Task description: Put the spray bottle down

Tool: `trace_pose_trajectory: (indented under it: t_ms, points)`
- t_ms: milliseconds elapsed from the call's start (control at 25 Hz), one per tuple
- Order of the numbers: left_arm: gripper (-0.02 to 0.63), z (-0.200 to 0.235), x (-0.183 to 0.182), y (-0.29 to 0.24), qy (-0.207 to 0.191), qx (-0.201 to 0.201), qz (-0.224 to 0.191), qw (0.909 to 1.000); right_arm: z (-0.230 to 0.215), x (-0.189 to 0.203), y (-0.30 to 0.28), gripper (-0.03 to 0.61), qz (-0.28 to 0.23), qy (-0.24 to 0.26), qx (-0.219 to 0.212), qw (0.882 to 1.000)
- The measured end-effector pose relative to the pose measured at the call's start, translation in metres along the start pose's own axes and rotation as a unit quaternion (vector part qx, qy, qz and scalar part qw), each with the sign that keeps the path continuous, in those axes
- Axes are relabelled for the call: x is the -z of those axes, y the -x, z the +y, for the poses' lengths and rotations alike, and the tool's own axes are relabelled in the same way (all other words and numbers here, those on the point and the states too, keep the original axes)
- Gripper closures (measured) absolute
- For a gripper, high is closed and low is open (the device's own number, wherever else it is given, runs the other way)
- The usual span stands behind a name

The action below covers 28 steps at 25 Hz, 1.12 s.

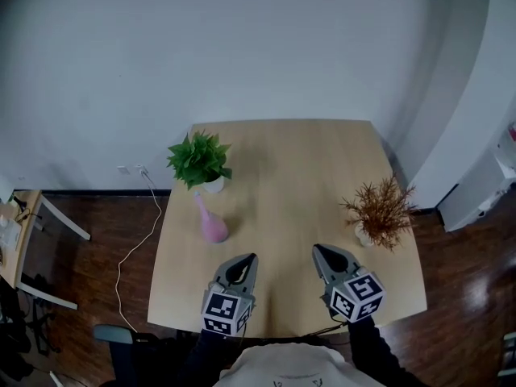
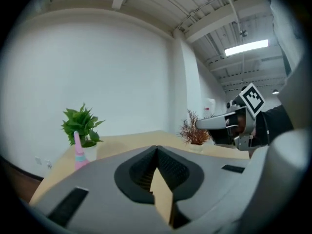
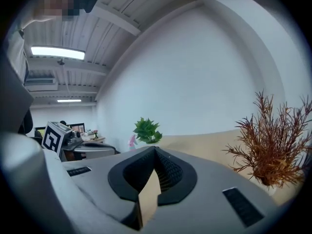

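The pink spray bottle (image 1: 213,225) stands upright on the wooden table (image 1: 290,147), just in front of a green potted plant (image 1: 200,160). No gripper touches it. My left gripper (image 1: 251,257) hovers over the table's near edge, a little right of and nearer than the bottle, jaws shut and empty. In the left gripper view the bottle (image 2: 79,153) stands far left, well beyond the shut gripper (image 2: 156,148). My right gripper (image 1: 317,250) is beside the left one, also shut with nothing in it. The right gripper view (image 3: 155,148) shows the bottle (image 3: 131,141) small by the plant.
A dried reddish-brown plant in a white pot (image 1: 379,210) stands at the table's right side, close to the right gripper. A white cable (image 1: 137,244) runs over the dark floor to the left. A white wall is behind the table.
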<state>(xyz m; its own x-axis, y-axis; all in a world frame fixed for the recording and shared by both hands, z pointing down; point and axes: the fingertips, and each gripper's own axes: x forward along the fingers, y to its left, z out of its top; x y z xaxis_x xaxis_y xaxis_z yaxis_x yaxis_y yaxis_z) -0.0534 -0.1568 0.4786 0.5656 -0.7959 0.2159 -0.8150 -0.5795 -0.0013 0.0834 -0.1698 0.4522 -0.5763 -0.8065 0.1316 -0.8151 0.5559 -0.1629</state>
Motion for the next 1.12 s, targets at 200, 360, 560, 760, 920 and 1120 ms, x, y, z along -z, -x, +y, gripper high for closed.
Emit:
trace_pose_trajectory:
  t_ms: [200,360,560,760,920,1120]
  points:
    - [0.6,-0.017,-0.031,-0.004,-0.003,0.023,-0.017,0.9996,-0.011,-0.011,0.012,0.607,-0.014,0.005,0.007,1.0]
    - [0.6,-0.027,-0.03,-0.008,-0.014,0.029,-0.008,0.9994,-0.012,-0.012,0.019,0.607,-0.012,0.005,0.006,1.0]
    - [0.6,-0.039,-0.028,-0.011,-0.01,0.037,-0.003,0.9993,-0.014,-0.009,0.025,0.607,-0.006,0.007,0.003,1.0]
    - [0.6,-0.045,-0.031,-0.012,-0.004,0.041,-0.008,0.9991,-0.015,-0.01,0.029,0.607,-0.006,0.009,0.0,1.0]
    - [0.599,-0.045,-0.035,-0.012,-0.006,0.04,-0.009,0.9991,-0.015,-0.01,0.029,0.607,-0.001,0.011,-0.002,1.0]
    - [0.599,-0.046,-0.036,-0.013,-0.011,0.041,-0.008,0.9991,-0.015,-0.008,0.029,0.607,0.003,0.015,-0.005,1.0]
